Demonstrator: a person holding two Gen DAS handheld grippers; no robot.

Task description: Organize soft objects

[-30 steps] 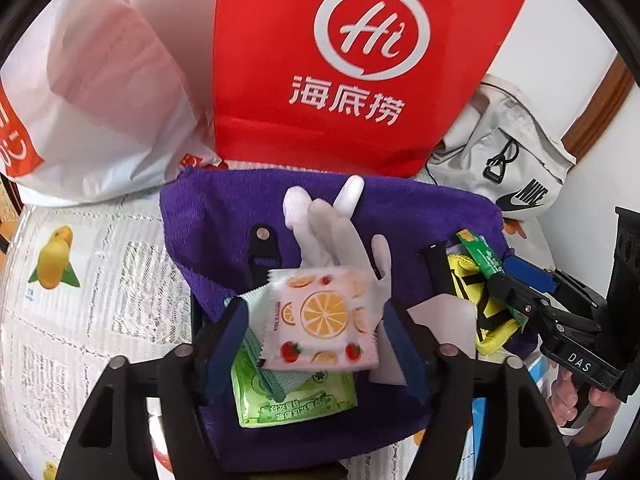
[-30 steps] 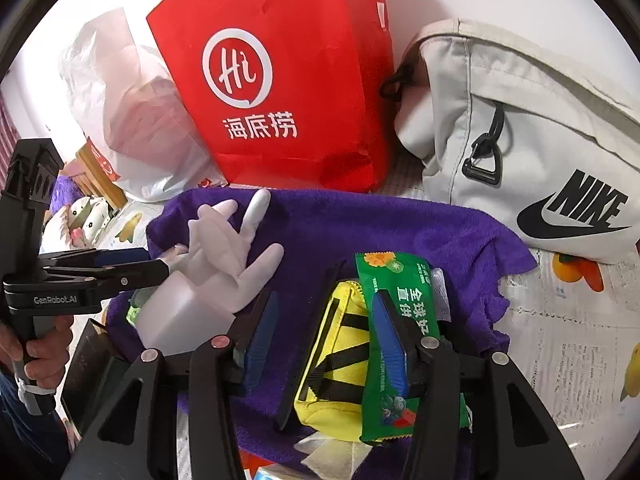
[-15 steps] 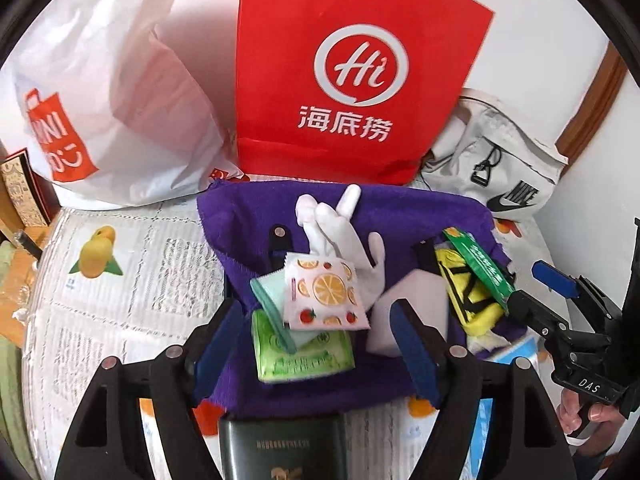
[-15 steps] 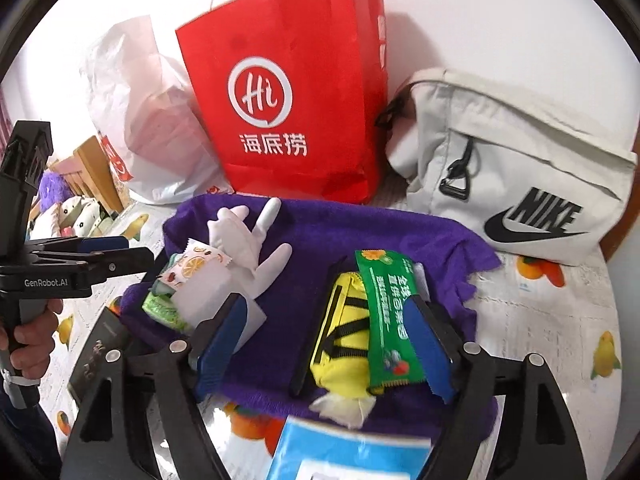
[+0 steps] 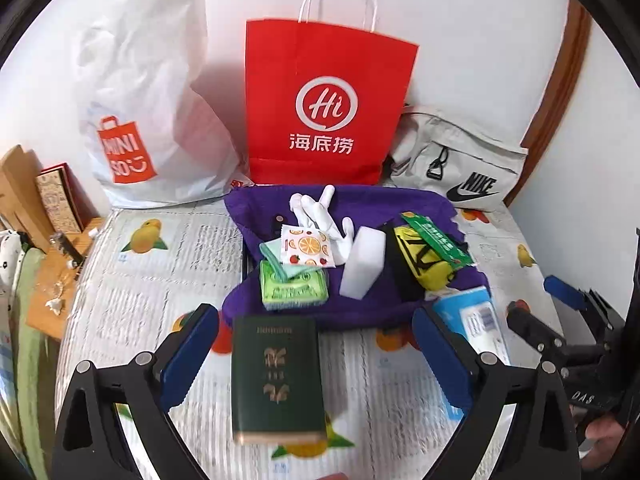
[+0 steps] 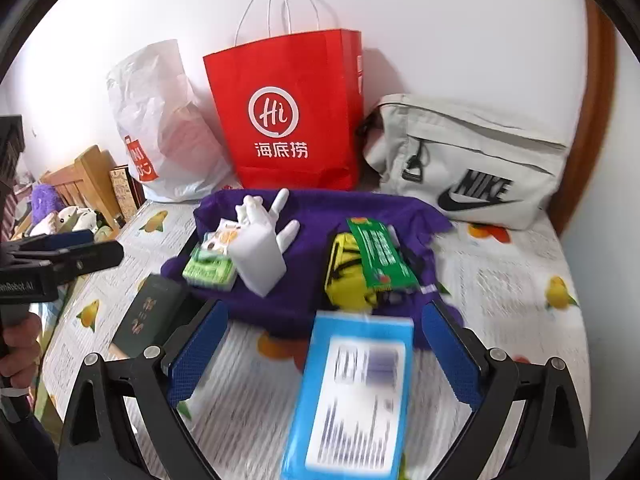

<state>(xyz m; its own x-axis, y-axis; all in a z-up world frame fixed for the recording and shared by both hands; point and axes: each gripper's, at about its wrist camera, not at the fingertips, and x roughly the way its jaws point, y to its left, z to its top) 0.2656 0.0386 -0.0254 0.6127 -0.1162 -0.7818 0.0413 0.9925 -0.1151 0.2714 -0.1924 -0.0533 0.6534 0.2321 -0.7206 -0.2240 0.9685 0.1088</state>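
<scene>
A purple towel [image 5: 368, 200] [image 6: 320, 208] lies on the fruit-print bed. On it lie a white glove [image 5: 316, 210] [image 6: 260, 212], a white sponge block [image 5: 362, 264] [image 6: 260, 258], an orange-print tissue pack [image 5: 306, 246], green packs [image 5: 292, 290] [image 6: 208, 270], a yellow pouch [image 5: 424, 264] [image 6: 346, 276] and a green snack packet [image 5: 436, 240] [image 6: 382, 256]. My left gripper [image 5: 316, 364] is open and empty above a dark green booklet [image 5: 276, 376] [image 6: 148, 316]. My right gripper [image 6: 324, 356] is open and empty over a blue pack [image 6: 356, 396] [image 5: 472, 320].
A red paper bag [image 5: 324, 108] [image 6: 288, 112], a white Miniso plastic bag [image 5: 144, 120] [image 6: 160, 132] and a grey Nike bag [image 5: 460, 164] [image 6: 468, 164] stand against the back wall. A wooden side table [image 5: 52, 280] sits left of the bed.
Both grippers have pulled back and up from the towel, open and empty. The orange-print pack and the snack packet stay on the towel; the booklet and blue pack came into view.
</scene>
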